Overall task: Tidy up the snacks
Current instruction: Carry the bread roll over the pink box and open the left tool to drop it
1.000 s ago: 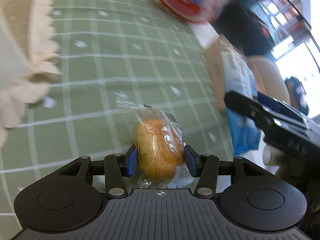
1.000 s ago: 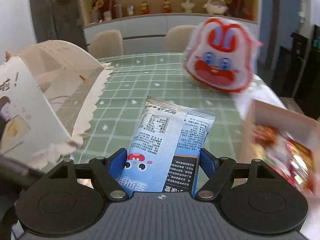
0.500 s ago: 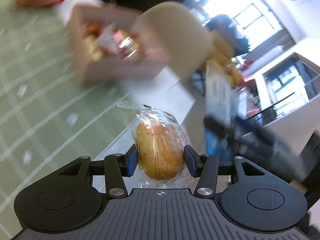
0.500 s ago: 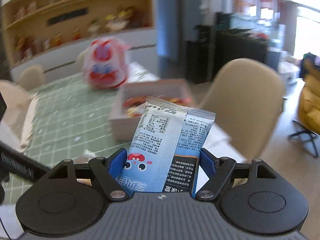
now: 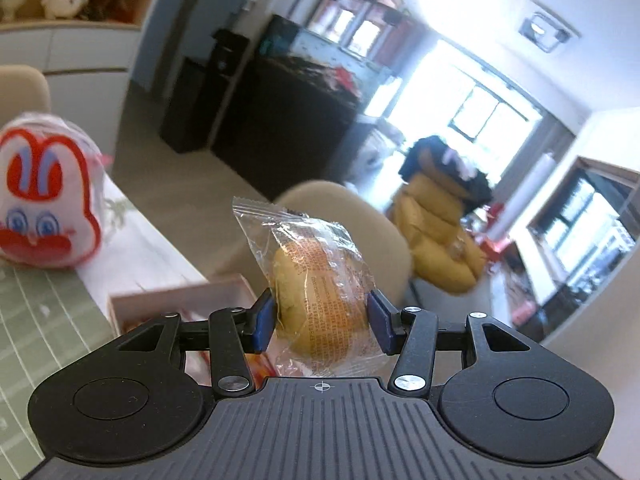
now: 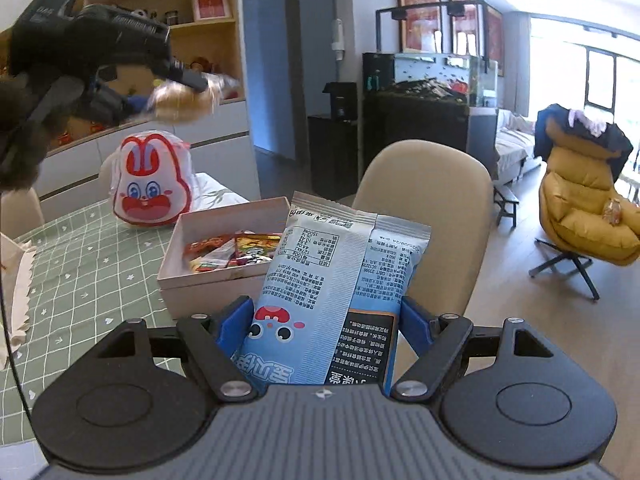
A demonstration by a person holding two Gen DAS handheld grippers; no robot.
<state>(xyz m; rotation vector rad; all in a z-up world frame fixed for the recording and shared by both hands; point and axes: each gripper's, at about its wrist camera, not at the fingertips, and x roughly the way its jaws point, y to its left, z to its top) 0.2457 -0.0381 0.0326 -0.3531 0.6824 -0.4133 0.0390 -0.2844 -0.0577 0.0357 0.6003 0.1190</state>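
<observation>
My left gripper [image 5: 322,316] is clamped on a clear-wrapped golden cake [image 5: 316,300], held up in the air. My right gripper [image 6: 326,330] grips a blue snack packet [image 6: 336,300] upright between its pads. Just past the packet sits an open cardboard box [image 6: 216,280] with bright wrappers inside, on a table [image 6: 88,272] under a green checked cloth. Farther along the cloth stands a red-and-white rabbit bag [image 6: 150,180]. A beige chair [image 6: 432,208] stands at the table's edge. Beyond lie a wood floor, a dark cabinet bearing a fish tank [image 6: 436,72], a yellow armchair [image 6: 588,208] and bright windows.
</observation>
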